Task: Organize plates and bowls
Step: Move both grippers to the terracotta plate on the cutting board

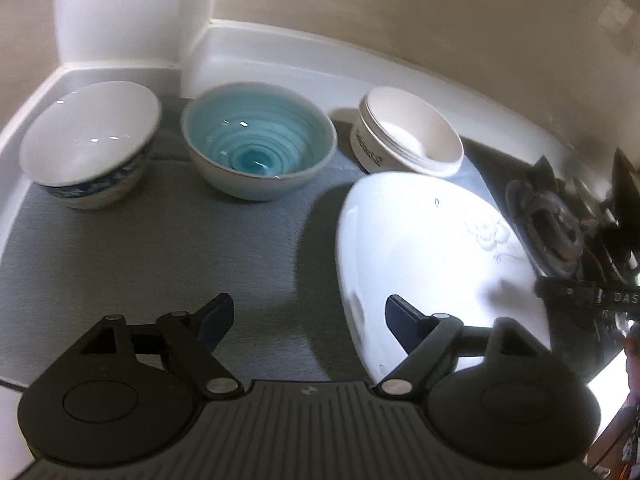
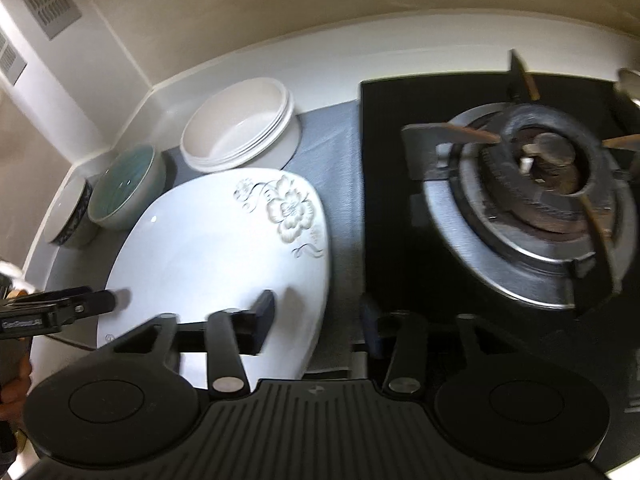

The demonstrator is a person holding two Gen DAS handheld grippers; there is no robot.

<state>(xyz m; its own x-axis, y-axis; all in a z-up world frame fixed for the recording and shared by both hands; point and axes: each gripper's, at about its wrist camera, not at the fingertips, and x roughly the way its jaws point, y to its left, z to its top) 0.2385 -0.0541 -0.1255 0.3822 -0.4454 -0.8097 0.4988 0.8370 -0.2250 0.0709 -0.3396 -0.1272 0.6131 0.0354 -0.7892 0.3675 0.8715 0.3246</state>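
A white plate with a flower print (image 1: 424, 248) lies on the grey mat, also in the right wrist view (image 2: 216, 248). Behind it stand a blue-patterned white bowl (image 1: 90, 144), a teal bowl (image 1: 258, 144) and a stack of cream bowls (image 1: 408, 136). My left gripper (image 1: 308, 320) is open, its right finger over the plate's left edge, its left finger over the mat. My right gripper (image 2: 316, 320) is open, straddling the plate's right edge. The cream stack (image 2: 240, 128), teal bowl (image 2: 126, 188) and patterned bowl (image 2: 72, 216) also show in the right wrist view.
A black gas stove with a burner (image 2: 532, 184) sits right of the mat (image 1: 160, 248). A white raised counter rim (image 1: 280, 44) and beige walls close off the back and left. The right gripper's finger (image 1: 576, 294) shows at the plate's right.
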